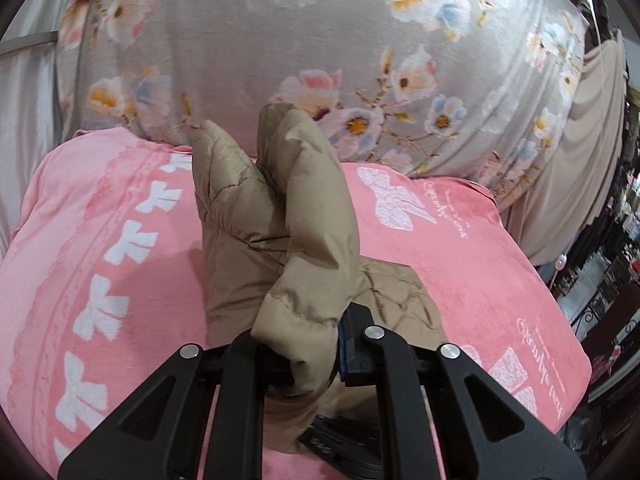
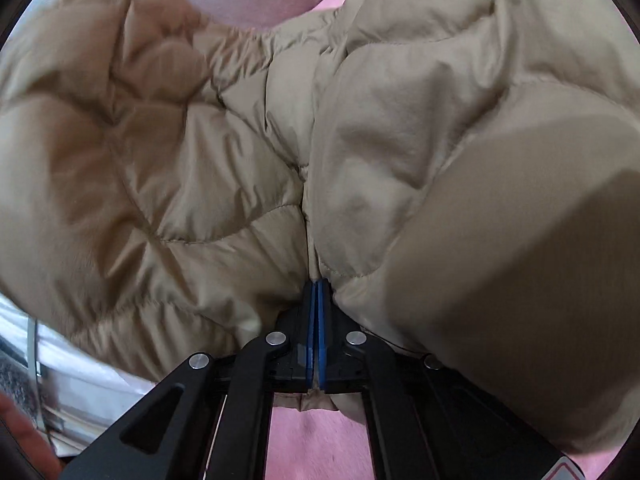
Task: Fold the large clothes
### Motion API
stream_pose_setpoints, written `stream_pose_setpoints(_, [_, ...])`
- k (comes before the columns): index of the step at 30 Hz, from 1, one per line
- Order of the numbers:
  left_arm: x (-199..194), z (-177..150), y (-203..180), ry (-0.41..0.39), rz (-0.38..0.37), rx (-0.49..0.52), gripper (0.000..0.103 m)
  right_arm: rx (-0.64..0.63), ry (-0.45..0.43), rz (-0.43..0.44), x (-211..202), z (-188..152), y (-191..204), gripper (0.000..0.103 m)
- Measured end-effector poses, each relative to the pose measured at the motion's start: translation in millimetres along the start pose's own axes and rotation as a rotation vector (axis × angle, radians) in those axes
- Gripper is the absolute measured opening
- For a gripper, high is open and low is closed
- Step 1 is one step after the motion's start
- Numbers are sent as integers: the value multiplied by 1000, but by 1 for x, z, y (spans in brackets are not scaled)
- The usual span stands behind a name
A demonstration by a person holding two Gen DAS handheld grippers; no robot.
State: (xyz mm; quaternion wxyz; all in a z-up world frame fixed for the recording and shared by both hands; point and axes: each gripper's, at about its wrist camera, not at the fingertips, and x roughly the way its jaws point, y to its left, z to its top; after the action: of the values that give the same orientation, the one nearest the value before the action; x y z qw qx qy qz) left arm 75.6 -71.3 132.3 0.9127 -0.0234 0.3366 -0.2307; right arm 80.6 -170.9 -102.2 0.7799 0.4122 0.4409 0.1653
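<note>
A tan quilted puffer jacket (image 1: 280, 220) is the garment. In the left wrist view a bunched part of it stands up from my left gripper (image 1: 304, 344), which is shut on the fabric; one blue pad (image 1: 352, 344) shows, the other is hidden under the cloth. The piece is lifted above a pink blanket with white bows (image 1: 460, 260). In the right wrist view the jacket (image 2: 200, 160) fills almost the whole frame in puffy folds. My right gripper (image 2: 317, 292) has its blue pads pressed together on a thin seam edge of the jacket.
Beyond the pink blanket lies a grey floral bedsheet (image 1: 240, 40). A beige cloth (image 1: 580, 160) hangs at the right, with dark cluttered furniture (image 1: 600, 300) past the bed's edge. White items (image 2: 80, 380) lie low on the left in the right wrist view.
</note>
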Motion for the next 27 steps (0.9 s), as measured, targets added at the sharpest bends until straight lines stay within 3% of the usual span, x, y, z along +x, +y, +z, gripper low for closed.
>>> stream_pose_setpoints(5, [19,-3,-34,32,-30,54,11,-7,-8,0,-5,0,10,1])
stream_pose_setpoints(9, [25,-2,-48,42,-37,85,10,-46,-91,-11,-56,-9,8,2])
stream_pose_setpoints(18, [52,-8,-80,91,-62,123,11,-57,-229,-248,-139,-26,-24,3])
stream_pose_setpoints(27, [93,-43,-127,195,-77,209,10,-17,-306,-358,-179,-29,-57,5])
